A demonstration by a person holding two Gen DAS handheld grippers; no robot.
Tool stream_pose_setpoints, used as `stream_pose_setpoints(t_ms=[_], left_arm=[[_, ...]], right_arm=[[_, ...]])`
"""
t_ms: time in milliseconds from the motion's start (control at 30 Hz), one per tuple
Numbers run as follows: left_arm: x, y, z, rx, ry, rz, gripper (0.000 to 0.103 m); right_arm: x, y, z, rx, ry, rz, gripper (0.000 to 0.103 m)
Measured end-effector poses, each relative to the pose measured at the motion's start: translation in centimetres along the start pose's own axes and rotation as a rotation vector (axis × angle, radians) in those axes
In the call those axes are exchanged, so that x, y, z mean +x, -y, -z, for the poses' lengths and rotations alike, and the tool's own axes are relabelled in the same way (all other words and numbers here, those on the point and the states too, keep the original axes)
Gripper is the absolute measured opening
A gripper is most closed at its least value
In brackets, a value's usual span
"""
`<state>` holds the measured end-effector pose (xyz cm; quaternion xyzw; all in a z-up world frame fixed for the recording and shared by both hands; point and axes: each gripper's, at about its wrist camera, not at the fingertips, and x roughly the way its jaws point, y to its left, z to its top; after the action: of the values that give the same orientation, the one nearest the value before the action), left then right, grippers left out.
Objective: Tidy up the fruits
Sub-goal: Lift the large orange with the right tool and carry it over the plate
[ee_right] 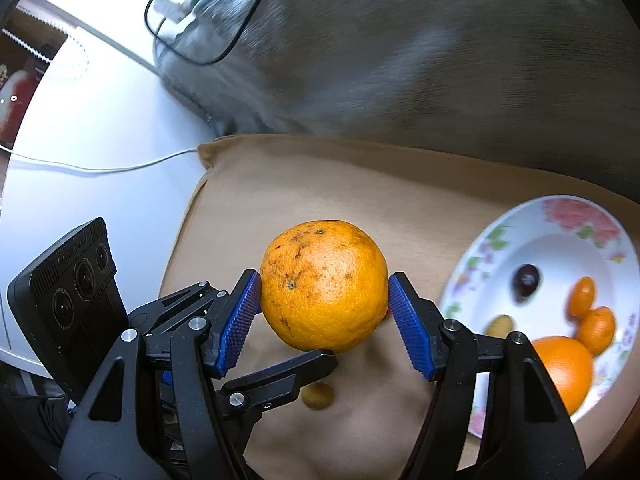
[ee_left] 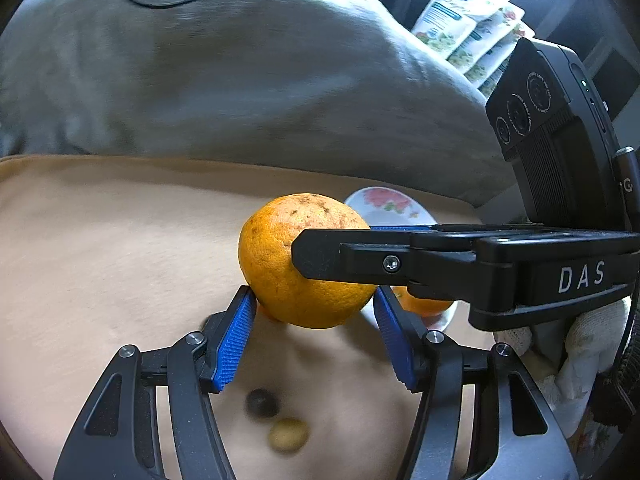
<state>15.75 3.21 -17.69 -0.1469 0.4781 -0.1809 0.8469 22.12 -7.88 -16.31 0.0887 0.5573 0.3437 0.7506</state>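
A large speckled orange [ee_left: 298, 264] hangs above the beige cushion [ee_left: 100, 260]. My right gripper [ee_right: 324, 312] is shut on the orange [ee_right: 324, 286], blue pads touching both its sides. In the left wrist view the right gripper's black finger [ee_left: 320, 254] crosses in front of the orange. My left gripper [ee_left: 314, 334] is open just below the orange, its pads [ee_left: 236, 340] apart from it. A floral white bowl [ee_right: 500, 240] at the right holds a dark grape [ee_right: 526, 278], two kumquats [ee_right: 582, 296], a green grape and another orange [ee_right: 568, 372].
A dark grape [ee_left: 262, 402] and a green grape [ee_left: 288, 434] lie on the cushion below the grippers. A grey pillow [ee_left: 240, 72] with a black cable lies behind. Packets [ee_left: 472, 24] stand at the back right. A white table [ee_right: 100, 140] is on the left.
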Motion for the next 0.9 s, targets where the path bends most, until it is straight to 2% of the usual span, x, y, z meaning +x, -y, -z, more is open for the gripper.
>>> stream_pose_setpoints(t_ms=[367, 900], left_arm=[[3.2, 3.7, -0.4, 0.03, -0.024, 0.033, 0.061], [7.2, 6.2, -2.4, 0.052, -0.046, 0.055, 0.061]], right_arm=[[-2.8, 4.8, 0.8, 0.05, 0.03, 0.03, 0.069], [-5.0, 10.7, 0.6, 0.101, 0.06, 0.057, 0.069]])
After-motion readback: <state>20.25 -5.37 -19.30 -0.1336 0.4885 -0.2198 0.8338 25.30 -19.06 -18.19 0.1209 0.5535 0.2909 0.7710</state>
